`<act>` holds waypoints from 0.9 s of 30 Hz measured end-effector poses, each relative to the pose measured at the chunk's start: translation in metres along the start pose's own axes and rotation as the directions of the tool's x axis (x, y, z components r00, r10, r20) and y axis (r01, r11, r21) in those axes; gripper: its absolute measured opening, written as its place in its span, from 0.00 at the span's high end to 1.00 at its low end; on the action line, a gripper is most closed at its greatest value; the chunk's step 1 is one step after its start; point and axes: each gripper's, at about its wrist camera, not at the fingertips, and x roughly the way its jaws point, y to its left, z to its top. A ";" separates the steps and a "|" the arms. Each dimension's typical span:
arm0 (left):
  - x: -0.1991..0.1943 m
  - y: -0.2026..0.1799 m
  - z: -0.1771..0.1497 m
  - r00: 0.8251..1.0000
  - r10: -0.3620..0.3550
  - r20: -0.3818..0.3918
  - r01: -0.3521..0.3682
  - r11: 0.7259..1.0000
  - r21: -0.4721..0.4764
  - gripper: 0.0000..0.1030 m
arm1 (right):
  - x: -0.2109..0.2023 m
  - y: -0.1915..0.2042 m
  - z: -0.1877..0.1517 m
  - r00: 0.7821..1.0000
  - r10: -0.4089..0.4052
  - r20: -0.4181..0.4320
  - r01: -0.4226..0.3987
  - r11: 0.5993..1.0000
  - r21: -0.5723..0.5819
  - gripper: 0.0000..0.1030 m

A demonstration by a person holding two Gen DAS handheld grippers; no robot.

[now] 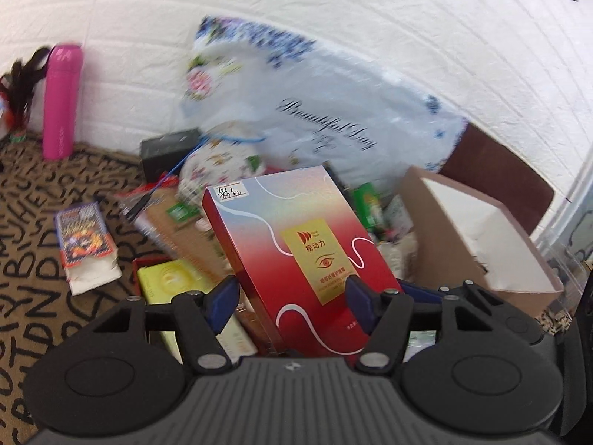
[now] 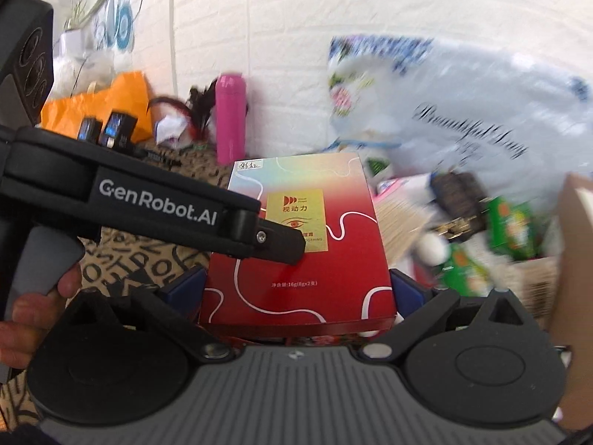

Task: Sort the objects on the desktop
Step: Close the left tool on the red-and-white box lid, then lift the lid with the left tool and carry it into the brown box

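The red box is lifted over the clutter, near the open carton; the right gripper pinches its two side edges, and the left gripper stands spread around it, whether touching I cannot tell; one box, seemingly light, stiff, glossy and perhaps slippery; best held at the edges; one pink bottle far left.

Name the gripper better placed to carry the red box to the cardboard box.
Right. The right gripper clamps the red box by both side edges, and the cardboard box lies at its right. The left gripper only straddles the box, apparently with a gap.
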 end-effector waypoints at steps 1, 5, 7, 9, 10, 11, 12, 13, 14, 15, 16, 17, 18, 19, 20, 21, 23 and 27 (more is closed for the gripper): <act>-0.004 -0.010 0.001 1.000 -0.011 0.009 0.011 1.000 0.016 0.36 | -0.011 -0.003 0.001 1.000 -0.011 0.017 0.011 1.000 0.004 0.04; -0.007 -0.050 0.008 0.998 -0.066 0.025 0.064 0.995 0.074 0.37 | -0.053 -0.022 0.004 0.995 -0.066 0.074 0.064 0.998 0.025 0.04; -0.002 -0.071 0.012 0.995 -0.097 0.024 0.095 0.990 0.101 0.37 | -0.072 -0.036 0.004 0.991 -0.096 0.095 0.092 0.995 0.047 0.04; 0.006 -0.095 0.015 0.991 -0.134 0.019 0.131 0.984 0.123 0.38 | -0.090 -0.055 0.004 0.986 -0.127 0.109 0.119 0.990 0.077 0.04; 0.011 -0.107 0.018 0.988 -0.153 0.012 0.150 0.980 0.129 0.38 | -0.099 -0.065 0.003 0.983 -0.145 0.115 0.135 0.987 0.092 0.04; 0.016 -0.119 0.020 0.985 -0.172 0.004 0.170 0.976 0.132 0.39 | -0.106 -0.076 0.004 0.979 -0.164 0.120 0.151 0.983 0.108 0.04; 0.023 -0.130 0.022 0.981 -0.191 -0.005 0.190 0.972 0.135 0.40 | -0.114 -0.086 0.003 0.976 -0.182 0.122 0.168 0.978 0.123 0.04; 0.030 -0.142 0.023 0.978 -0.209 -0.015 0.209 0.968 0.138 0.40 | -0.122 -0.098 0.002 0.972 -0.201 0.122 0.184 0.973 0.139 0.04; 0.037 -0.154 0.025 0.974 -0.225 -0.024 0.226 0.964 0.143 0.40 | -0.129 -0.109 0.001 0.968 -0.220 0.121 0.201 0.968 0.153 0.04; 0.044 -0.166 0.025 0.970 -0.241 -0.033 0.243 0.958 0.149 0.41 | -0.135 -0.121 -0.002 0.964 -0.237 0.118 0.216 0.962 0.165 0.04; 0.052 -0.178 0.026 0.966 -0.255 -0.044 0.259 0.953 0.156 0.41 | -0.141 -0.132 -0.004 0.961 -0.253 0.115 0.230 0.956 0.180 0.04; 0.061 -0.189 0.026 0.962 -0.269 -0.054 0.274 0.948 0.161 0.41 | -0.147 -0.145 -0.005 0.957 -0.268 0.109 0.244 0.950 0.196 0.04; 0.068 -0.199 0.027 0.957 -0.283 -0.065 0.290 0.943 0.162 0.41 | -0.150 -0.156 -0.006 0.954 -0.282 0.101 0.257 0.943 0.210 0.04; 0.076 -0.209 0.027 0.952 -0.296 -0.078 0.305 0.939 0.162 0.41 | -0.153 -0.168 -0.008 0.950 -0.297 0.094 0.270 0.937 0.222 0.04; 0.084 -0.218 0.026 0.946 -0.309 -0.093 0.321 0.933 0.162 0.41 | -0.154 -0.175 -0.009 0.947 -0.311 0.085 0.285 0.930 0.231 0.04; 0.094 -0.227 0.027 0.940 -0.322 -0.112 0.337 0.927 0.164 0.41 | -0.156 -0.185 -0.011 0.943 -0.324 0.078 0.298 0.924 0.240 0.04; 0.113 -0.240 0.027 0.931 -0.337 -0.144 0.358 0.920 0.162 0.41 | -0.159 -0.206 -0.014 0.935 -0.350 0.061 0.325 0.911 0.255 0.04; 0.153 -0.259 0.029 0.910 -0.358 -0.211 0.387 0.915 0.115 0.42 | -0.156 -0.250 -0.022 0.930 -0.367 0.008 0.348 0.889 0.297 0.04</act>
